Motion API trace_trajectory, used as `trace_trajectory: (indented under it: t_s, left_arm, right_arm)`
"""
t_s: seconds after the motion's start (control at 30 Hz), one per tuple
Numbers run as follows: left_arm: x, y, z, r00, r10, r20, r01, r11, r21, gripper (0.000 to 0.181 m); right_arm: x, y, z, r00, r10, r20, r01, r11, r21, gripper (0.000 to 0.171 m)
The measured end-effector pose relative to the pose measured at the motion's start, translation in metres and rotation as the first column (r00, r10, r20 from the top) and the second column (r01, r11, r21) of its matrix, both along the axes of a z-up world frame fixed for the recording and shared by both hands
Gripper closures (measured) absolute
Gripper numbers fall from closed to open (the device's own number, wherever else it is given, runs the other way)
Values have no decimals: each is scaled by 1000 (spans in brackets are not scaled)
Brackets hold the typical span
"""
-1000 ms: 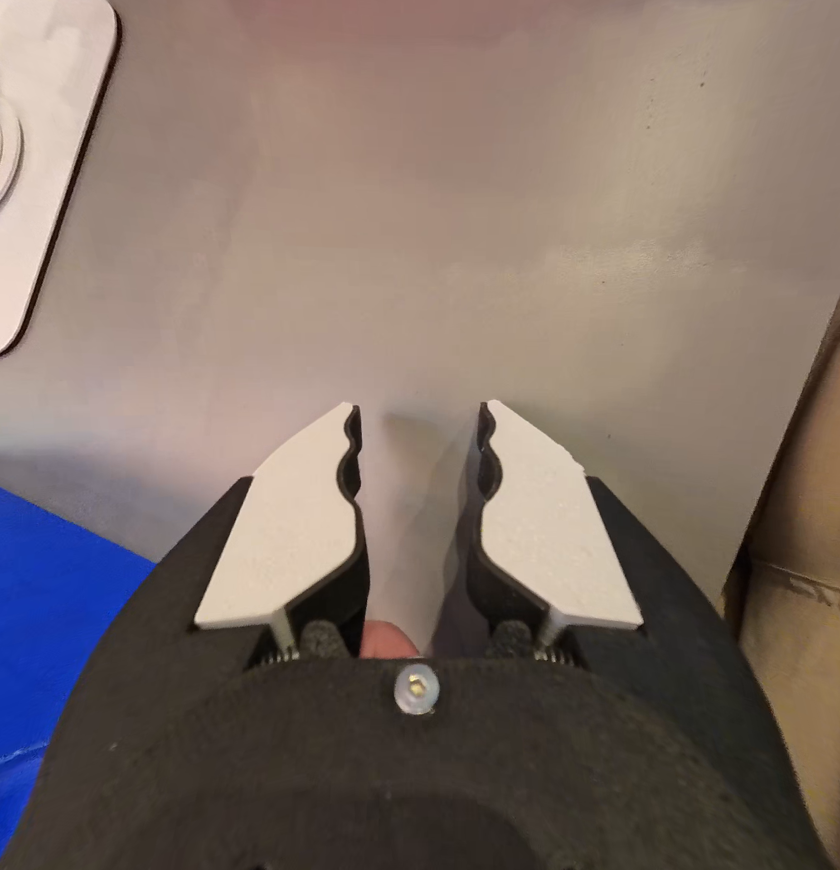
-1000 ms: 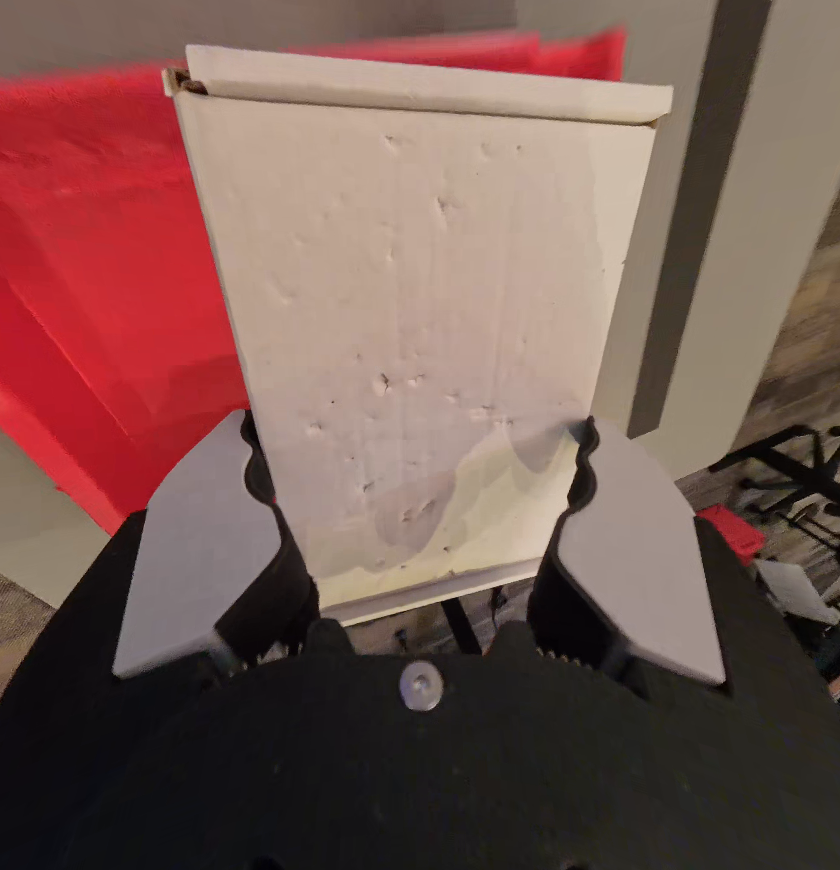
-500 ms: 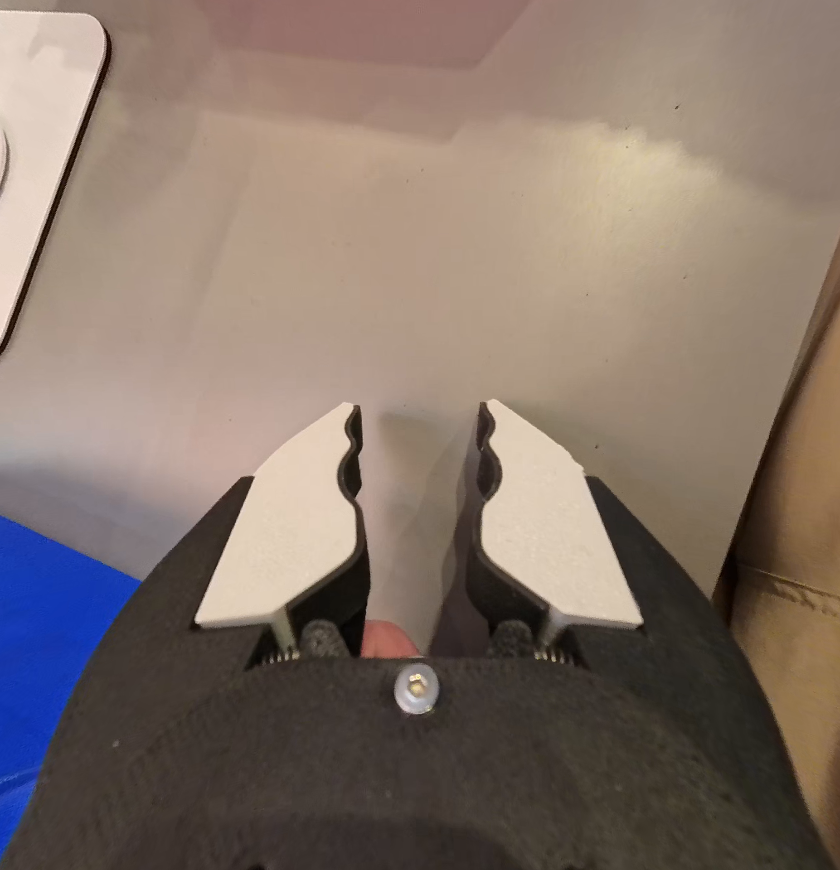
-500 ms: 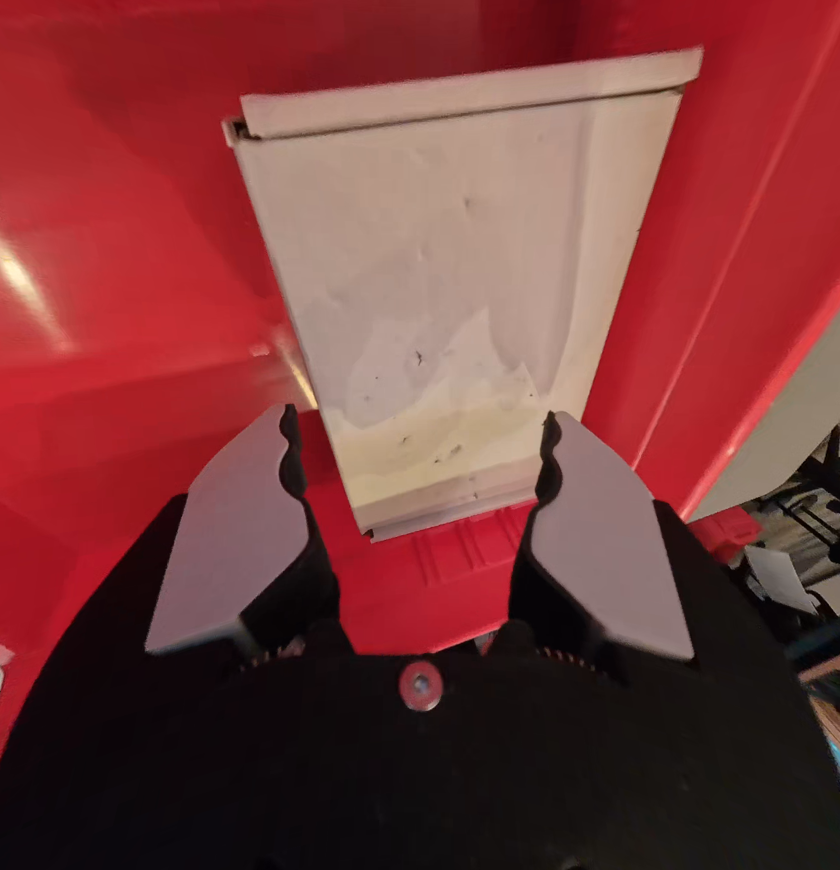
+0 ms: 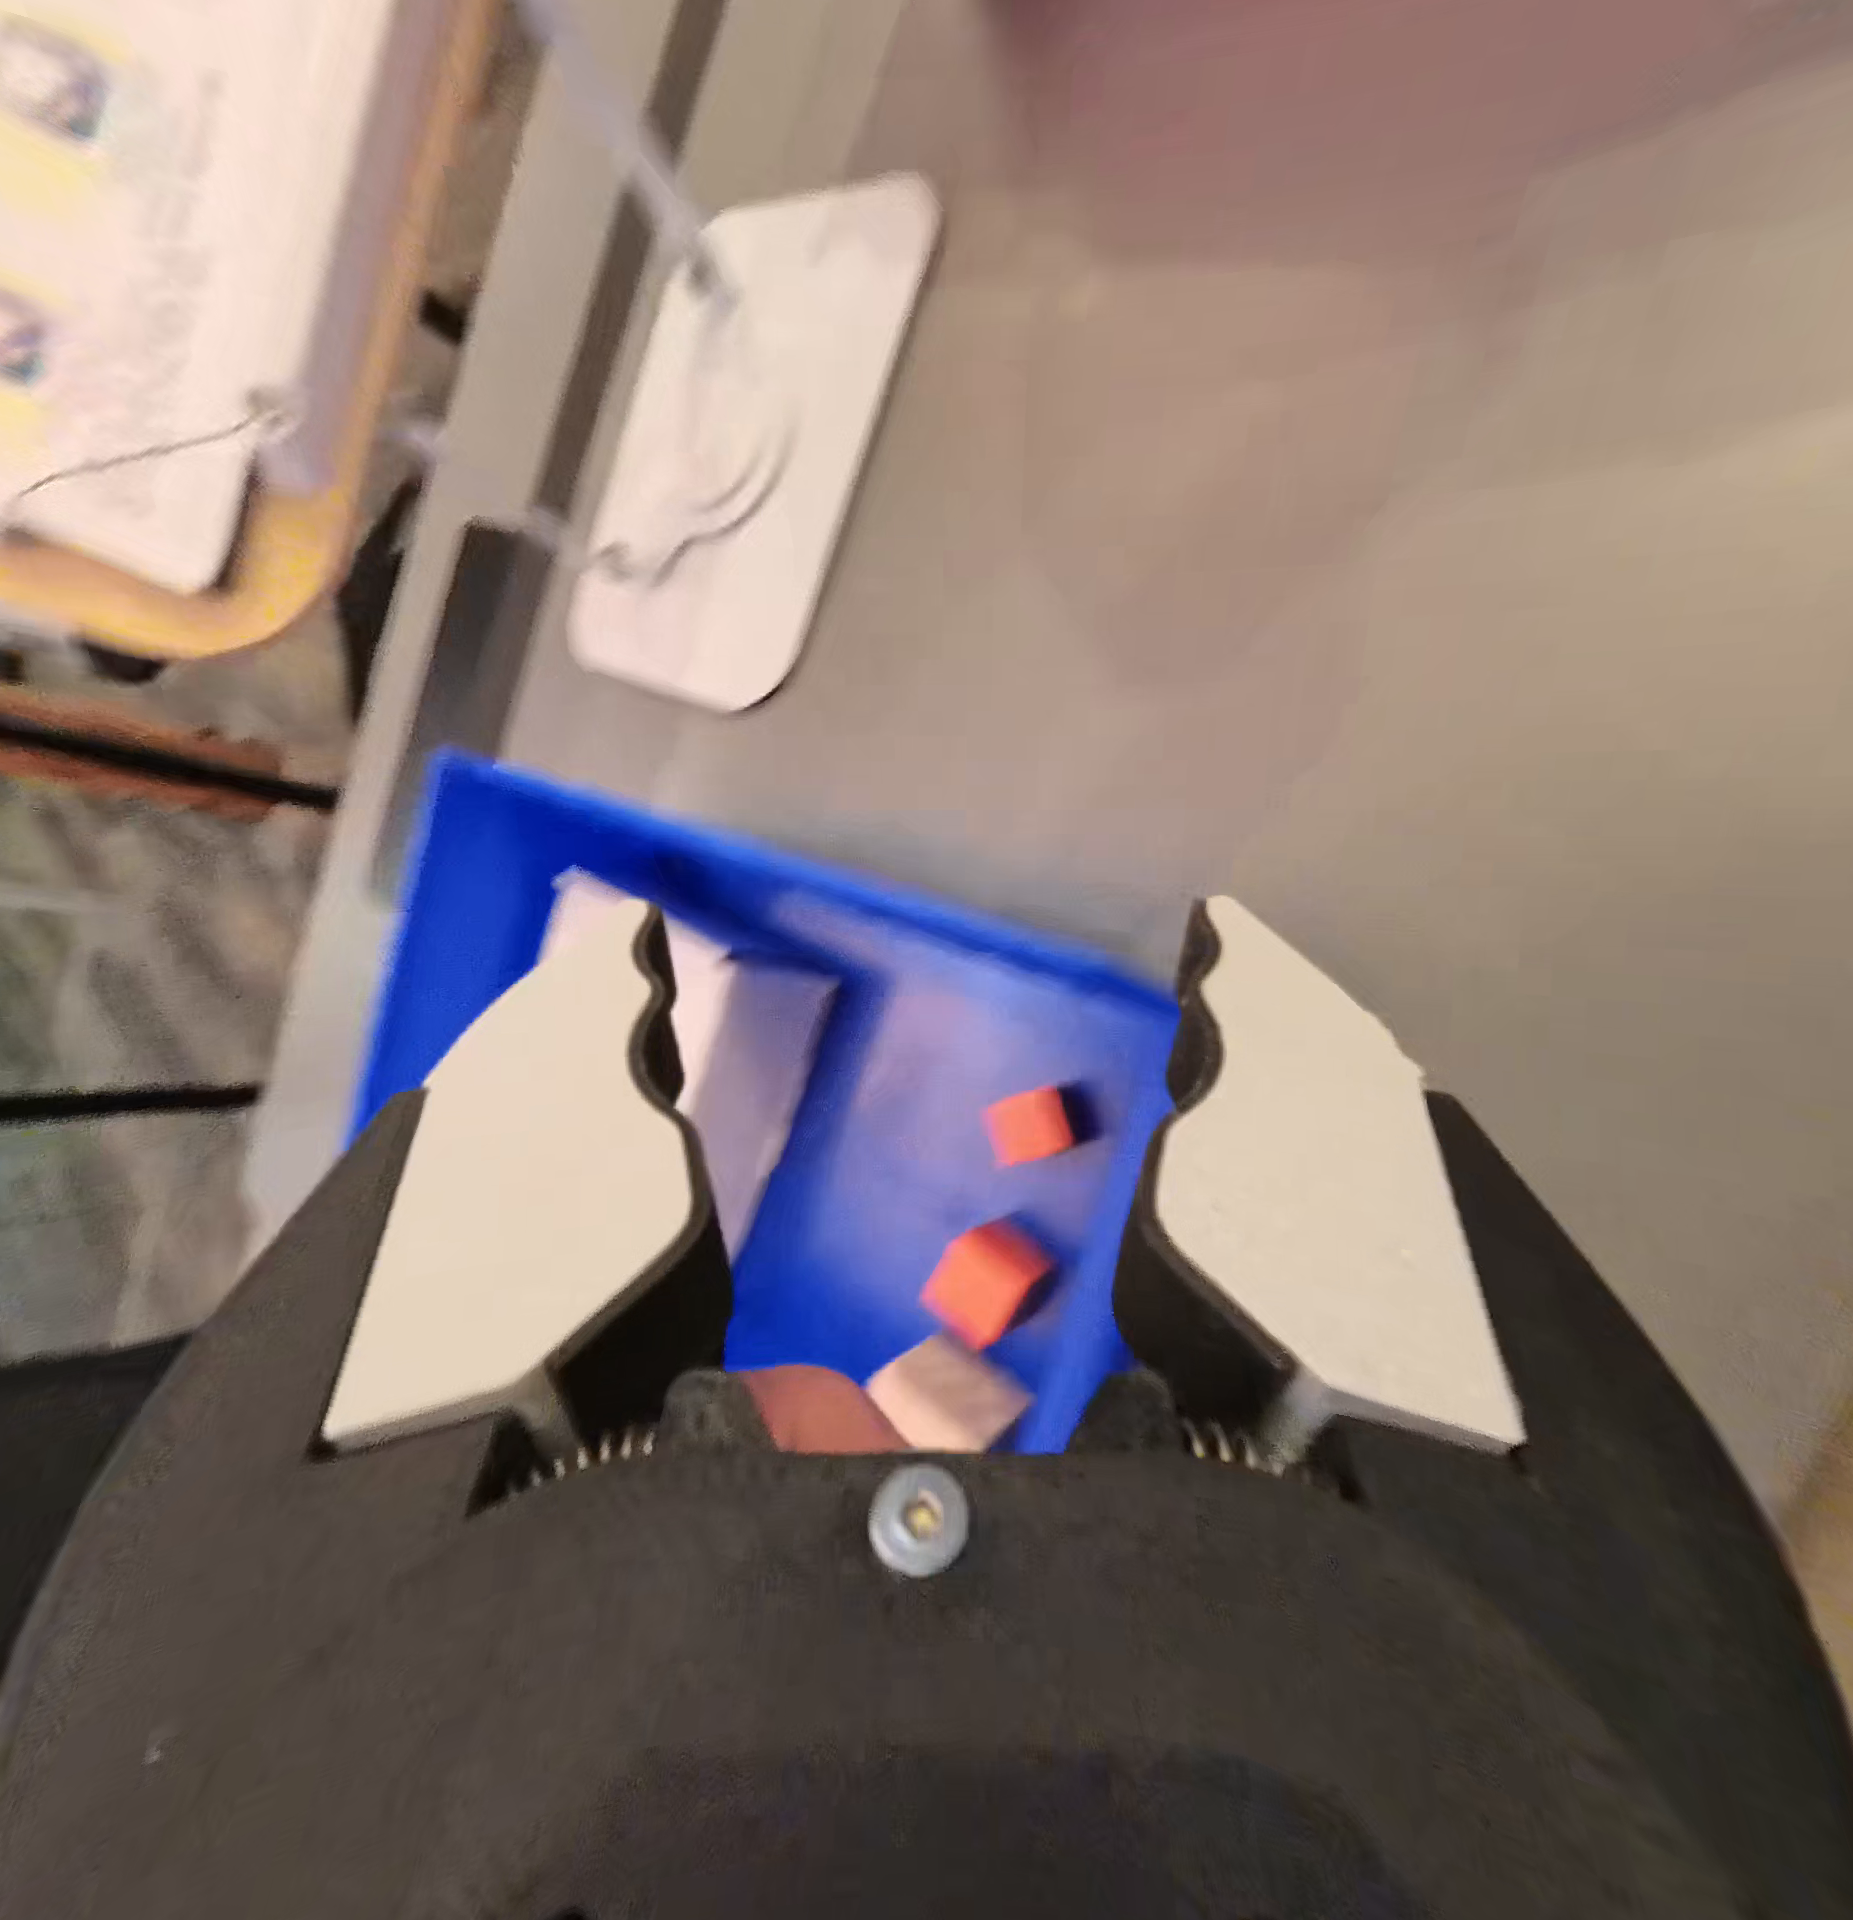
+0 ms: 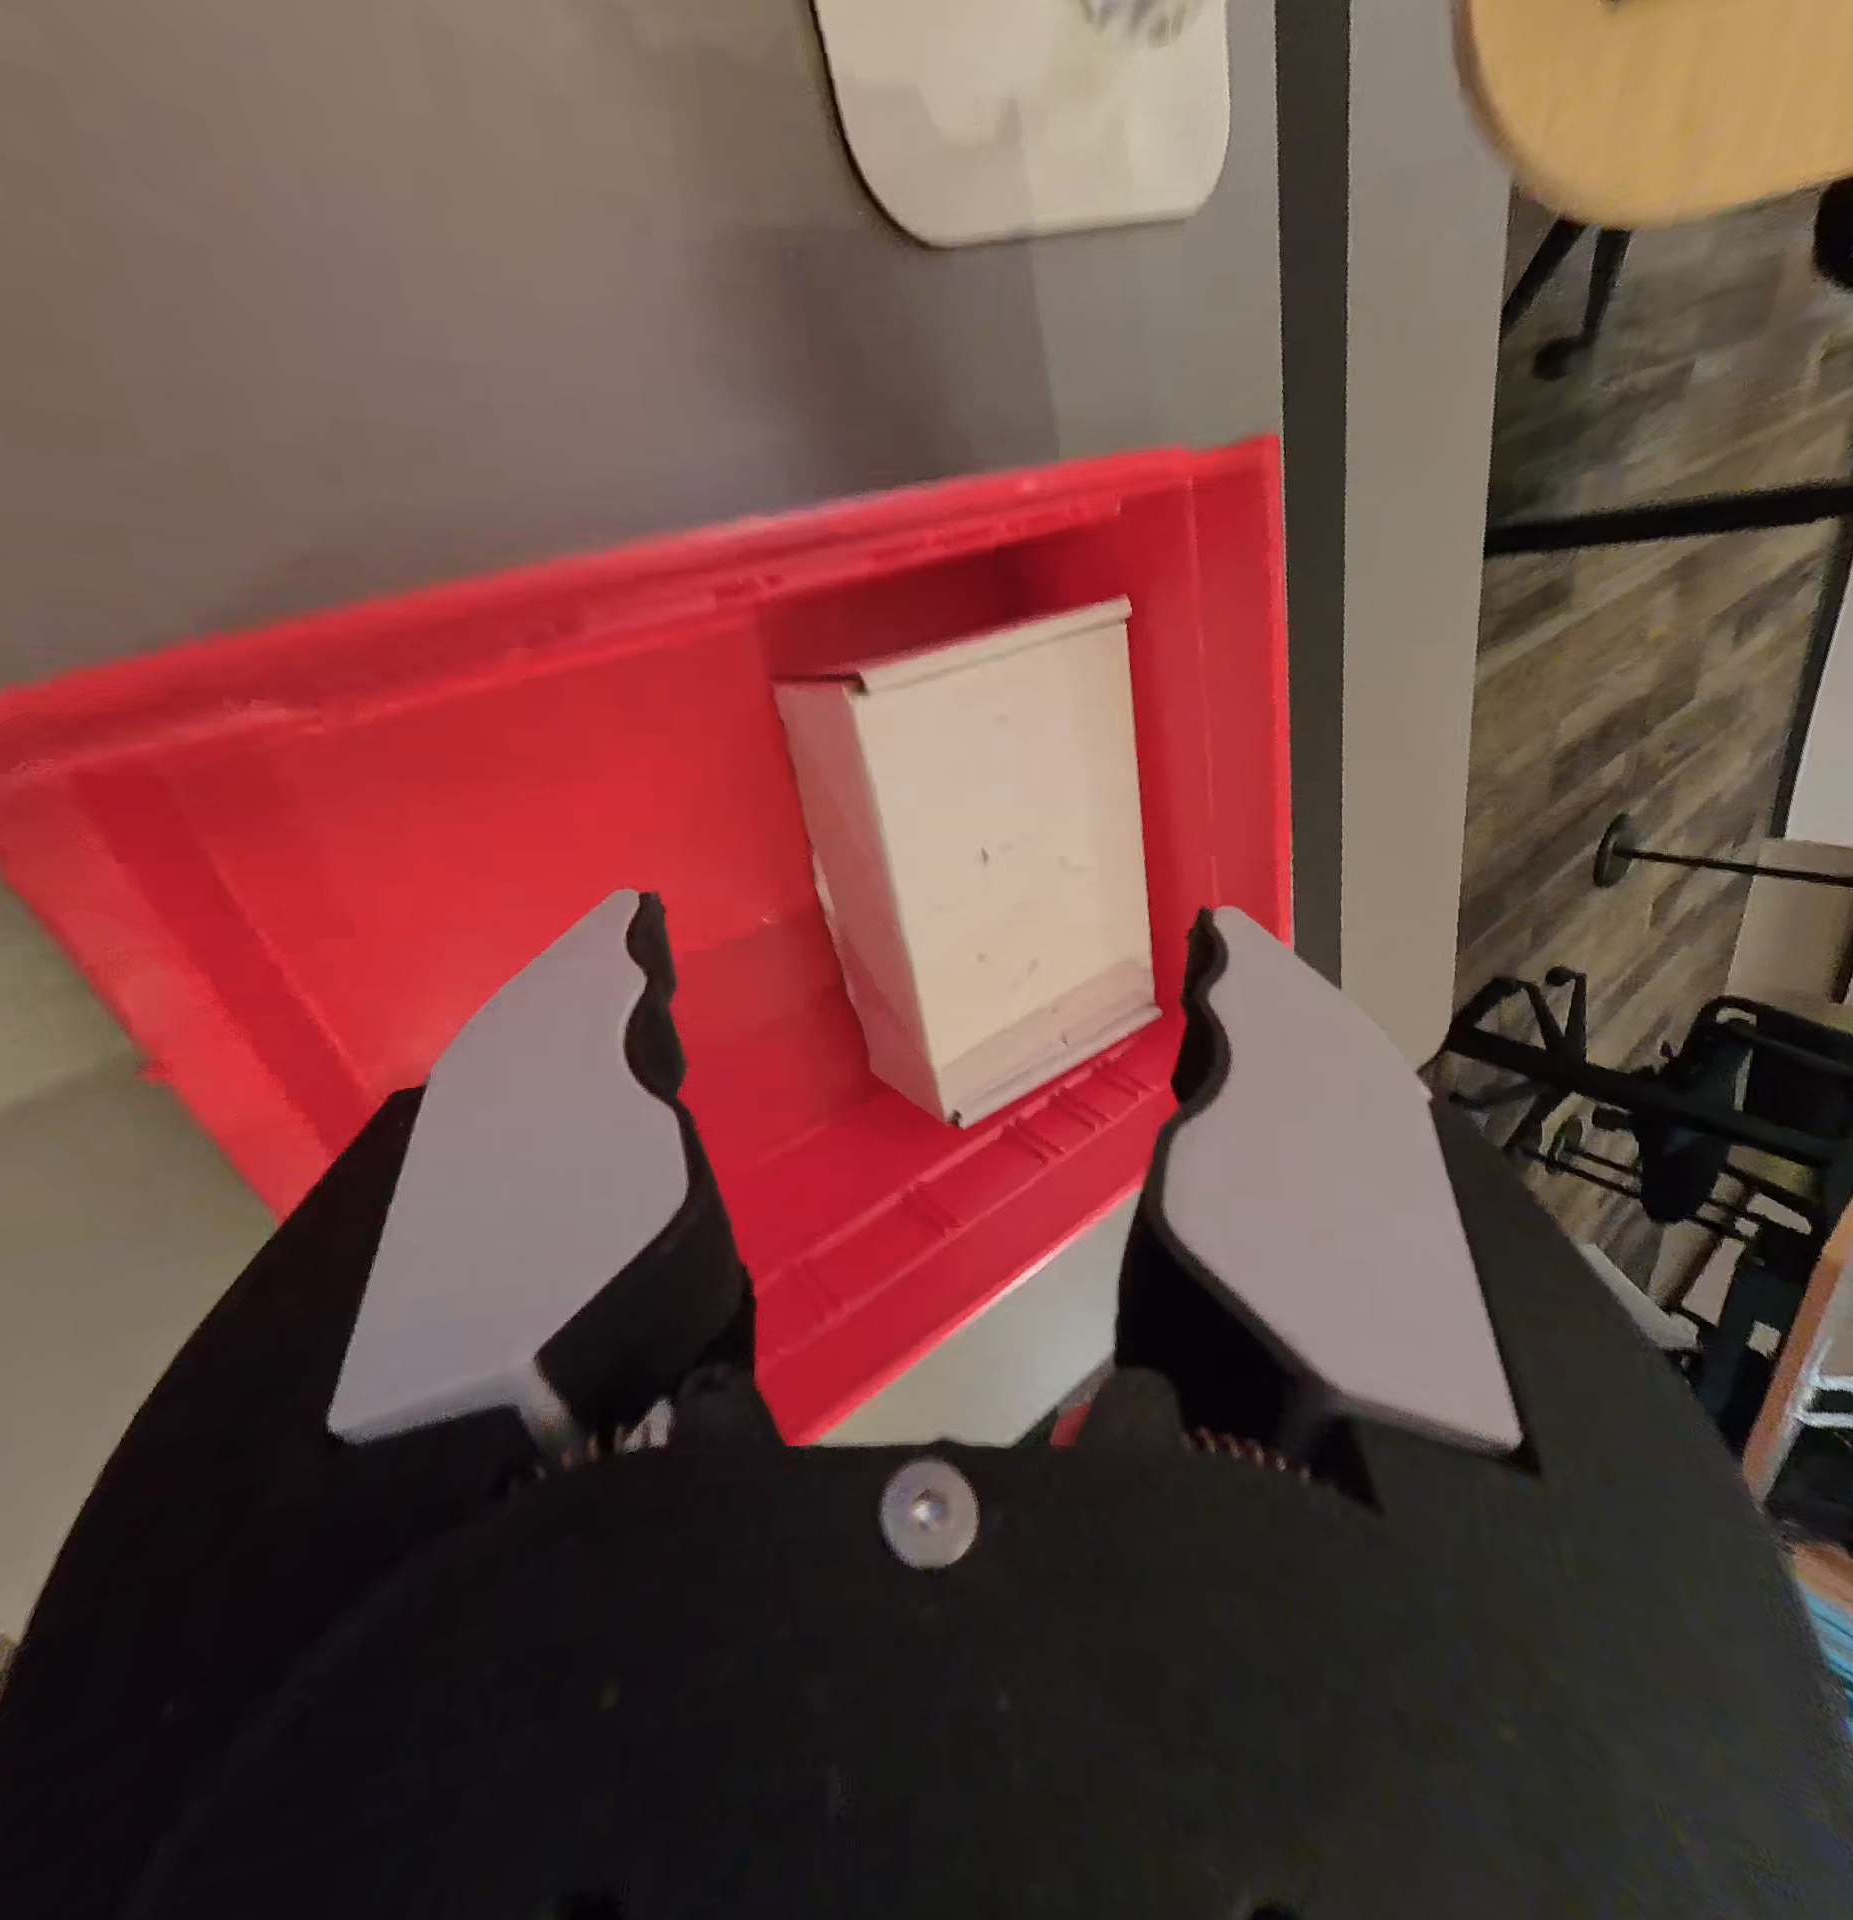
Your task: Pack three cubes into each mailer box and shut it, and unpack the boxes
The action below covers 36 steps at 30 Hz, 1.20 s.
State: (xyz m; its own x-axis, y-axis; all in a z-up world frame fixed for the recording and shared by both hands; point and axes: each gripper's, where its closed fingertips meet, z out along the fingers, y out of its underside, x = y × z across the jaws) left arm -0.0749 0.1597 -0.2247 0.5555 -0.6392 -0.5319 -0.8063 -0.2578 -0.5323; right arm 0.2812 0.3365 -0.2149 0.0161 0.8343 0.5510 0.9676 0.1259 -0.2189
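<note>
Right wrist view: right gripper released, empty; shut mailer box in red bin, tabletop's edge. Left gripper spread above blue bin w/ cubes; centre jaws before closing.

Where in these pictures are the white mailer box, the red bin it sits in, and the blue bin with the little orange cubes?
white mailer box (image 6: 989, 852), right wrist view, middle of its broad top face.
red bin (image 6: 434, 831), right wrist view, bare floor.
blue bin (image 5: 454, 935), left wrist view, left wall.
</note>
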Motion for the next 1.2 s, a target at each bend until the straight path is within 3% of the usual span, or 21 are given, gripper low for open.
trace_trajectory:
  t_s: [0.03,0.17,0.3,0.43,0.6,0.97,1.2]
  left_arm:
    - [-22,10,5,999,24,-40,-24,1000,-4,87]
    - [-97,59,-7,985,50,-165,-70,991,-118,69]
    - [-148,96,-56,960,8,-280,-102,940,-324,60]
    - [-172,114,-94,934,-68,-350,-108,882,-458,55]
    - [-185,120,-117,925,-100,-367,-133,818,-559,52]
    - [-185,117,-107,922,-102,-374,-121,841,-527,56]
    - [-166,117,-36,939,-52,-341,-99,906,-411,56]
  right_arm:
    - [-3,-9,0,1000,7,-18,-7,1000,-6,79]
    - [-18,-44,-7,998,35,-45,-36,999,-22,79]
    - [-43,-78,-14,991,88,-104,-93,995,-45,81]
    - [-61,-100,-20,983,121,-138,-130,990,-61,82]
    - [-71,-114,-30,978,135,-158,-151,984,-94,83]
    - [-88,-127,-44,971,172,-163,-193,973,-125,84]
    - [-95,-136,-41,965,193,-175,-217,968,-125,84]
